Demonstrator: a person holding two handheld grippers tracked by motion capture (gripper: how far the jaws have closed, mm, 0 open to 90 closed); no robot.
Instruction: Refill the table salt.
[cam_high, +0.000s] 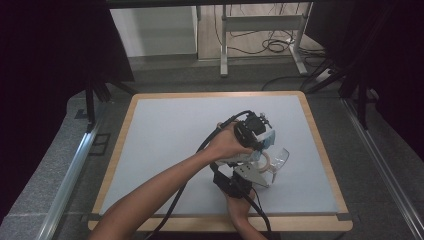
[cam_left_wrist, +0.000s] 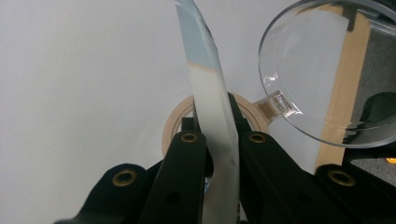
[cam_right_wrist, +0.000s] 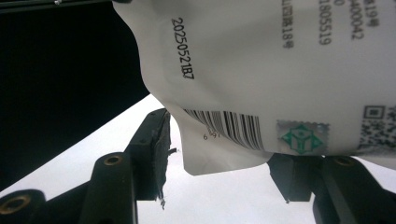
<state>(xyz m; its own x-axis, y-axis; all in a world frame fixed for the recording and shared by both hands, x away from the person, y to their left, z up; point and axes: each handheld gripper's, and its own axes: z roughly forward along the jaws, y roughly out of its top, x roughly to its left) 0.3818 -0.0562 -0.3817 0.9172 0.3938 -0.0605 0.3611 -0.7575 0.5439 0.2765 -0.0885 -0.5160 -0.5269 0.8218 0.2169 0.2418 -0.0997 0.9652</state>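
Note:
A flat white and blue packet (cam_high: 268, 140) hangs over the right middle of the table. My left gripper (cam_high: 259, 144) comes down on it from above, shut on it. In the left gripper view the packet (cam_left_wrist: 212, 116) stands edge-on between the closed jaws of the left gripper (cam_left_wrist: 215, 109). My right gripper (cam_high: 257, 172), with its grey plate, sits just below and points up at the packet. In the right gripper view the packet's printed back (cam_right_wrist: 261, 70), with barcode and date code, hangs low between the wide-apart jaws of the right gripper (cam_right_wrist: 219, 140), touching neither.
A beige tape ring (cam_high: 263, 161) (cam_left_wrist: 175, 126) lies on the grey mat (cam_high: 175, 140) under the grippers. A clear plastic cup (cam_high: 281, 159) (cam_left_wrist: 327, 70) lies beside it to the right. The table's wooden edge (cam_high: 120, 145) frames the mat. My forearms cross near the front.

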